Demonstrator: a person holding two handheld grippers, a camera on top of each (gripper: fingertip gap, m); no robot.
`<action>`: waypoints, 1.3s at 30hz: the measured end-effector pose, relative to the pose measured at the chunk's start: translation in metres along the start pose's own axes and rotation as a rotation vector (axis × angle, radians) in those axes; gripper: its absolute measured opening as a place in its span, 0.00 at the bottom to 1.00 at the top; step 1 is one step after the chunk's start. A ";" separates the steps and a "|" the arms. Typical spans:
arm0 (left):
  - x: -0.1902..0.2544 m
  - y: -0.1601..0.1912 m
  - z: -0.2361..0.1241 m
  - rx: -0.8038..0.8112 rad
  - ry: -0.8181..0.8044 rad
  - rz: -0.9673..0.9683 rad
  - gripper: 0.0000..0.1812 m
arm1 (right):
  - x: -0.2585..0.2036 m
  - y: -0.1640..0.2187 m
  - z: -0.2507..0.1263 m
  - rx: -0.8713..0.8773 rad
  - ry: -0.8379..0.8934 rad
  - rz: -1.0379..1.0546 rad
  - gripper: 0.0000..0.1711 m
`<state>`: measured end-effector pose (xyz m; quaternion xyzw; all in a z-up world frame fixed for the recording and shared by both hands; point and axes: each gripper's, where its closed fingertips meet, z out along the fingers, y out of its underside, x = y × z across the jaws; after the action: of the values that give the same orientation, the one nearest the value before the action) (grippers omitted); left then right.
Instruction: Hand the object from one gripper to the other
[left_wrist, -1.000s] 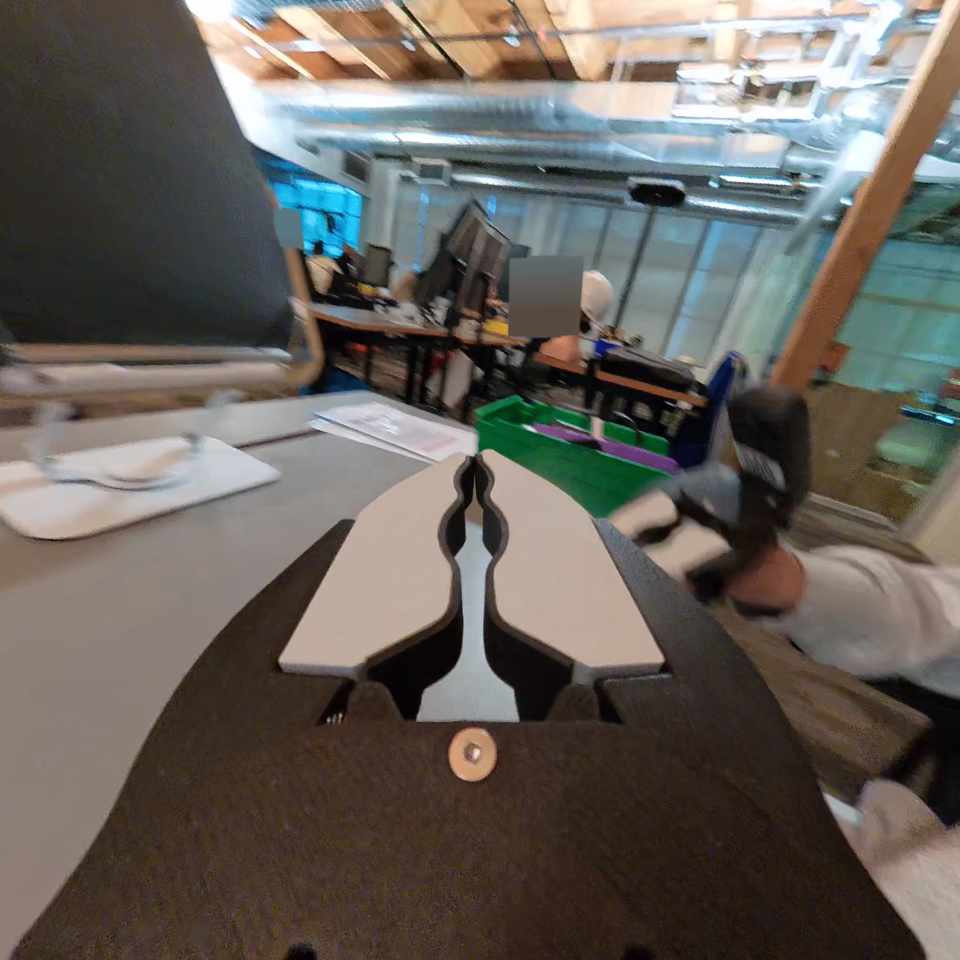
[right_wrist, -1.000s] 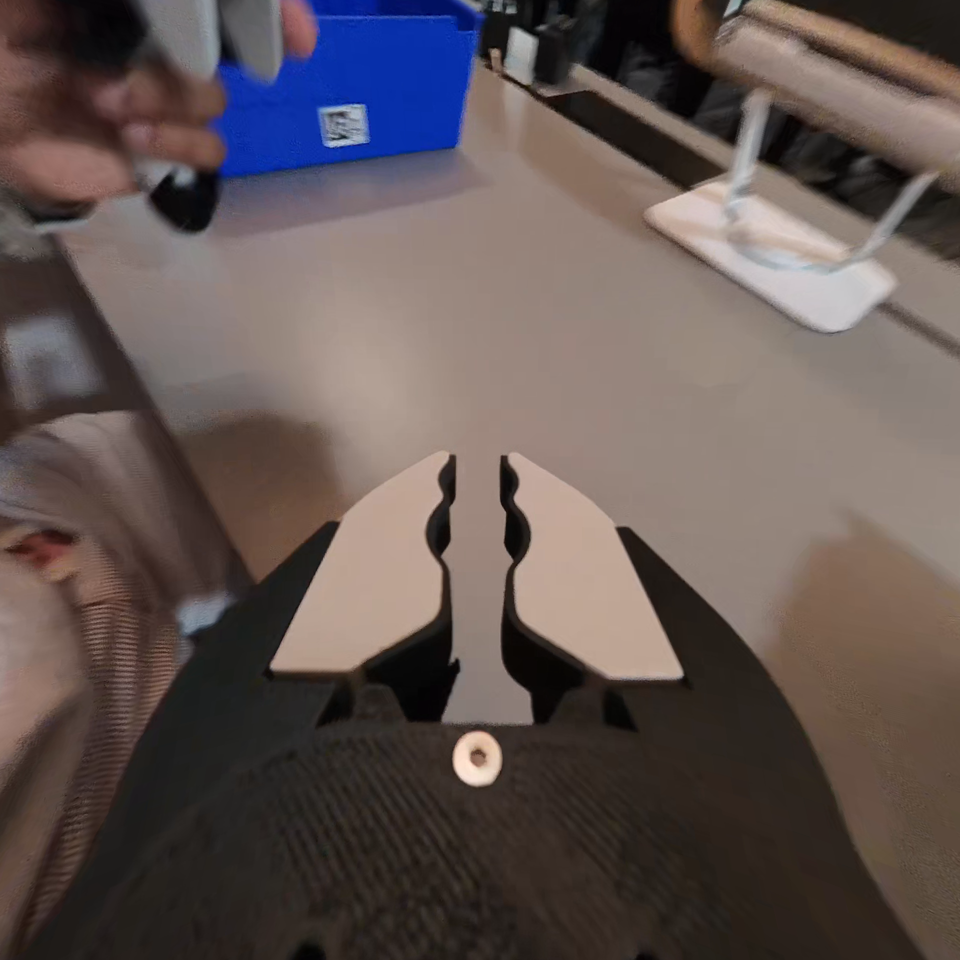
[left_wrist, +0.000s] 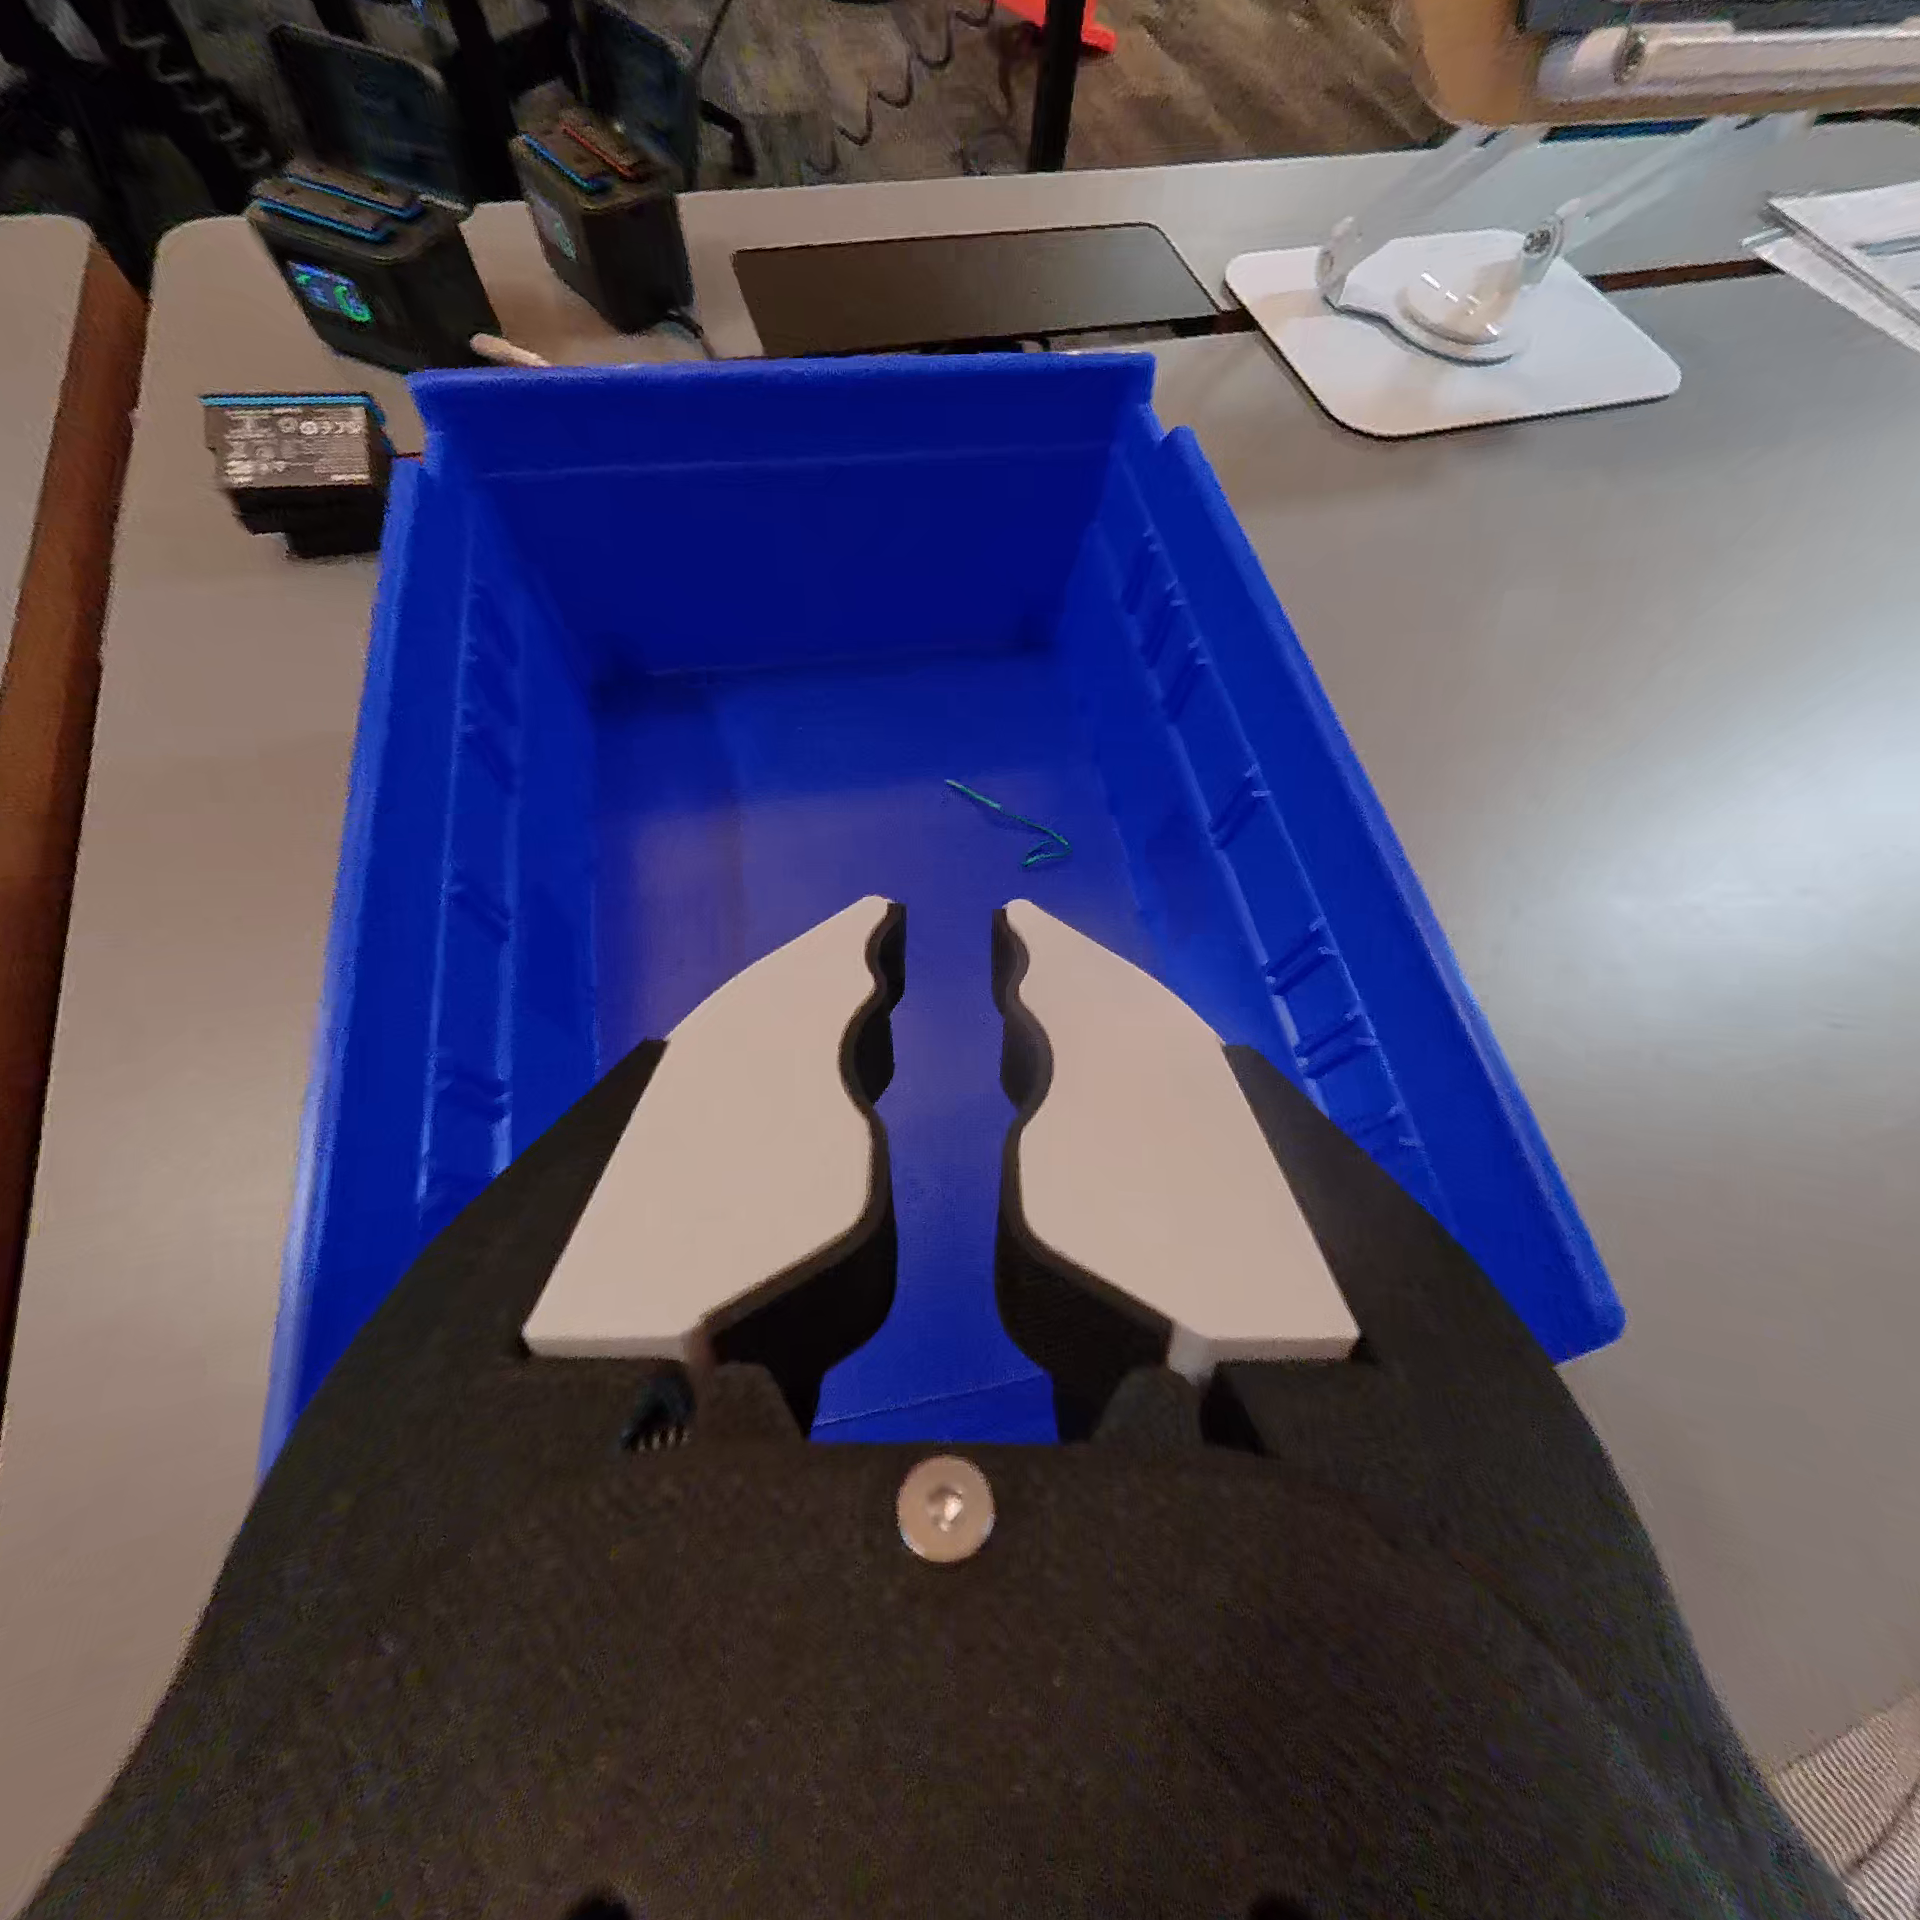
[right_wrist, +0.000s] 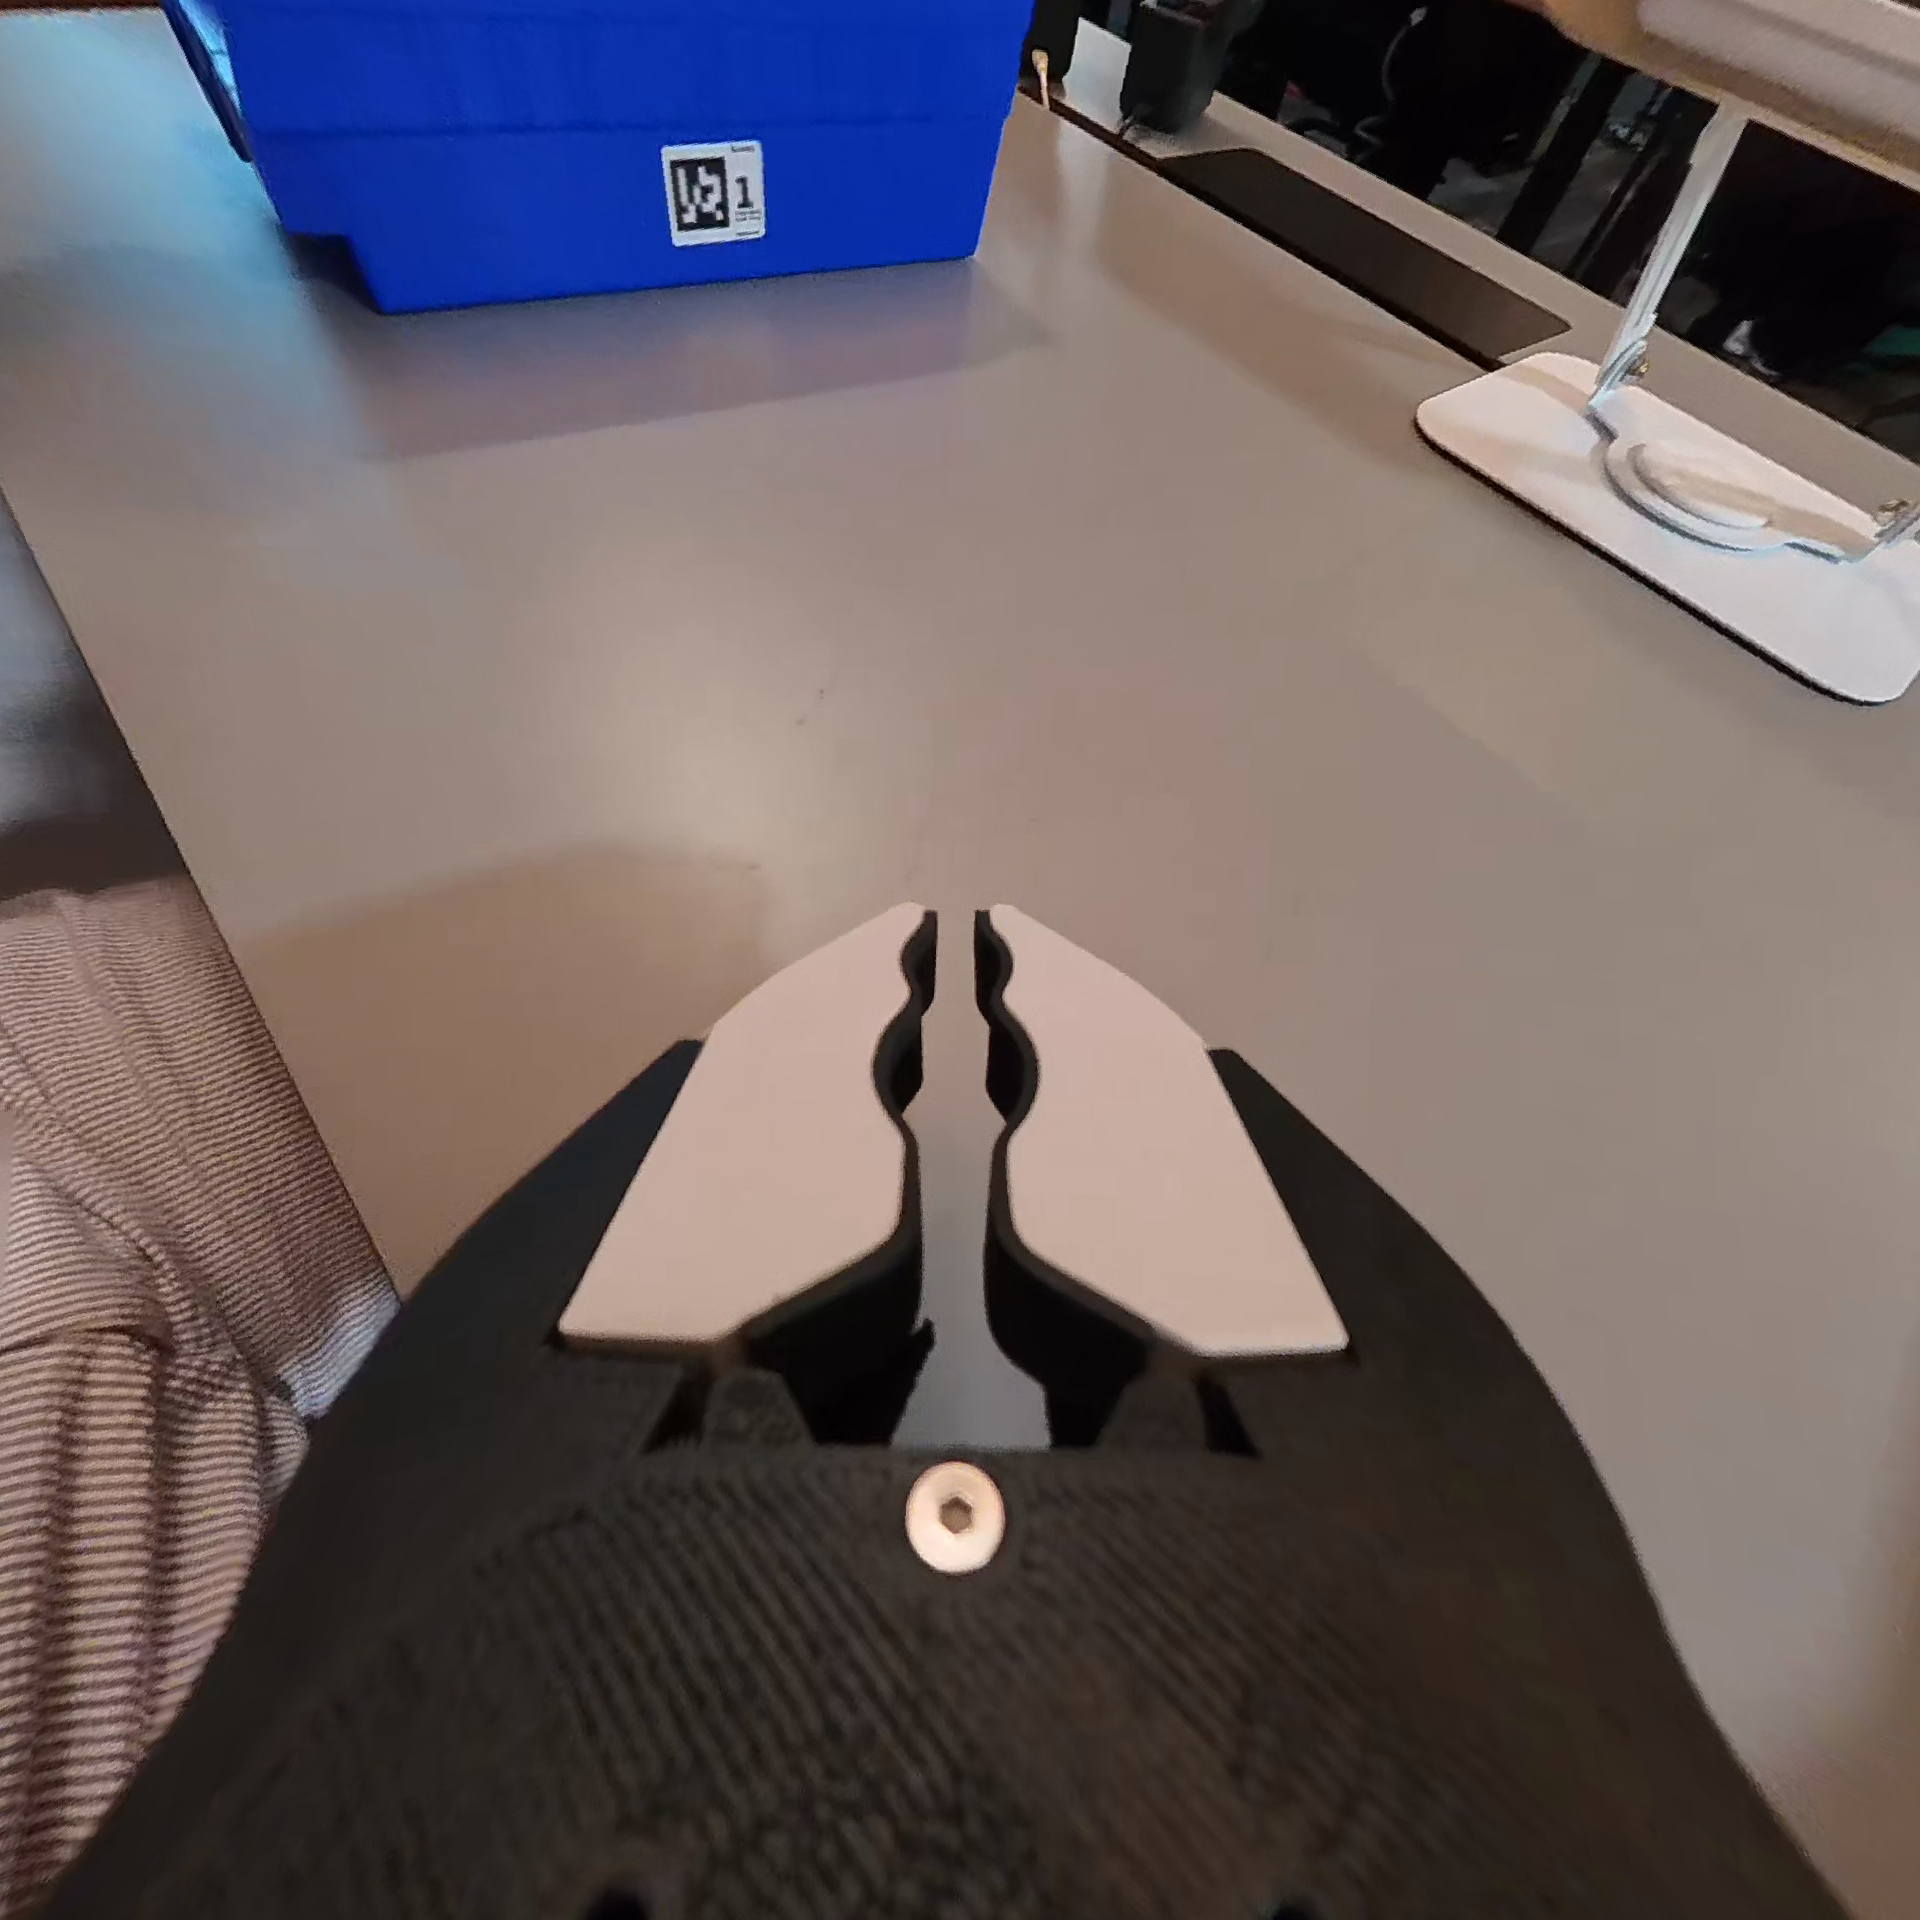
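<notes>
Hovering slightly parted and empty over the blue bin (left_wrist: 790, 582), the left gripper (left_wrist: 948, 914) could miss the thin green wire (left_wrist: 1023, 826), while the right gripper (right_wrist: 954, 914) waits nearly closed, empty.

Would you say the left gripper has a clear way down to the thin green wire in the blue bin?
Probably yes. The left gripper is open above the blue bin, and the green wire lies alone on the bin's floor just past the fingertips. Being so thin, it may be hard to pinch.
</notes>
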<state>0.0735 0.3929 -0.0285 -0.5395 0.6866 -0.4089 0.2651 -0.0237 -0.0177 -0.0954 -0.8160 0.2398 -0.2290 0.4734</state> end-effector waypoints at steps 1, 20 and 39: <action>-0.005 0.000 -0.003 0.012 -0.013 -0.014 0.08 | 0.000 0.001 0.001 -0.008 0.005 -0.010 0.04; -0.035 0.010 -0.069 0.142 0.001 -0.175 0.10 | -0.024 -0.018 0.035 -0.008 -0.140 -0.034 0.04; 0.228 -0.050 0.016 0.270 0.220 0.063 0.00 | -0.027 -0.050 0.014 0.208 -0.241 0.050 0.22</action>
<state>0.0496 0.1660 0.0231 -0.4290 0.6669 -0.5454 0.2714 -0.0279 0.0297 -0.0614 -0.7779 0.1766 -0.1409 0.5864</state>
